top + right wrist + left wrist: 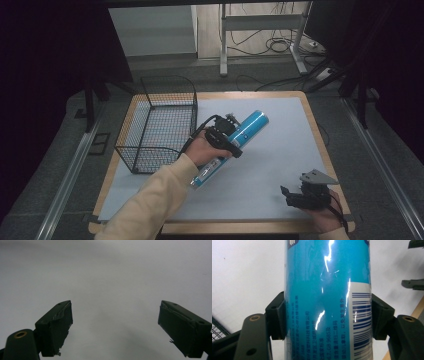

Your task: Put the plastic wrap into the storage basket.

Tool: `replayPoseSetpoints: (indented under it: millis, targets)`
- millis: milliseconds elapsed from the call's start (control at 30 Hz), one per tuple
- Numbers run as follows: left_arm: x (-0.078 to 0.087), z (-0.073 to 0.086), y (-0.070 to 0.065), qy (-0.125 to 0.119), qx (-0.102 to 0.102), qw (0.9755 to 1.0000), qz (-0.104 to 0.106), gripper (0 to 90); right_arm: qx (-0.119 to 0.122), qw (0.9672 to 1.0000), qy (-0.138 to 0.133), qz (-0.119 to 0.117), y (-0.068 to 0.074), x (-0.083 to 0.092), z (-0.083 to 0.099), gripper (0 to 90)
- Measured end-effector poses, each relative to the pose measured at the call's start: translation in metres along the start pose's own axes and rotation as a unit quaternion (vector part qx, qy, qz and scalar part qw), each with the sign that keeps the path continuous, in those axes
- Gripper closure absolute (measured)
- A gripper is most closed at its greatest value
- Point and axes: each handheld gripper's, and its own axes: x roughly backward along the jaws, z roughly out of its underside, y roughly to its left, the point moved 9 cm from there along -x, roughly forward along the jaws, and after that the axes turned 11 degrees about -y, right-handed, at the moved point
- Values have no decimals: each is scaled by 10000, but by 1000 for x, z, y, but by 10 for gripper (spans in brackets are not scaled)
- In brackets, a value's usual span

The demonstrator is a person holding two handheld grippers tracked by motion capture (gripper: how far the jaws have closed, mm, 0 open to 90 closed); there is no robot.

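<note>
— Where was the blue tube (235, 145) at that moment?

— Between the jaws of the left gripper (227, 136), held above the white table cover (280, 150) near the middle of the table, tilted so its far end pointed up and to the right in the high view. The person's left hand (202, 150) was wrapped around the gripper's handle.

— How did the jaws sit on it?

— In the left gripper view the two black pads (277, 315) pressed against opposite sides of the tube (327, 302), one on the printed blue side and the other beside the barcode. The tube ran straight up between them, crossing the jaws at right angles.

— And the other one?

— The right gripper (305, 192) rested low near the table's front right corner, in the right hand (327, 215), well apart from the tube. Its jaws stood wide with nothing between them, just the white cover (112, 277) beneath.

— Anything else on the table?

— A black wire basket (157, 125) stood at the far left, just beside the left hand.
</note>
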Motion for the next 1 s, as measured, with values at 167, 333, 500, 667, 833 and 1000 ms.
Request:
replayPoseSetpoints:
  millis: [167, 333, 500, 667, 833, 1000]
  targets:
    - [3, -6, 0, -50, -26, 10000, -21, 314, 3, 10000, -1, 7, 0, 0, 0, 129]
    - [6, -11, 0, -67, -76, 9999, -49, 314, 3, 10000, -6, 13, -1, 0, 0, 130]
    - [11, -16, 1, -114, -63, 9999, -73, 314, 5, 10000, -21, 24, -1, 0, 0, 130]
    - [16, -23, 3, -183, -48, 9998, -109, 314, 2, 10000, -9, 14, -1, 0, 0, 129]
    - [22, -30, 7, -250, -29, 9996, -161, 314, -11, 10000, 5, 8, -1, 0, 0, 130]
    - [26, -33, 10, -225, -111, 9994, -239, 314, -11, 10000, 1, 13, -1, 0, 0, 130]
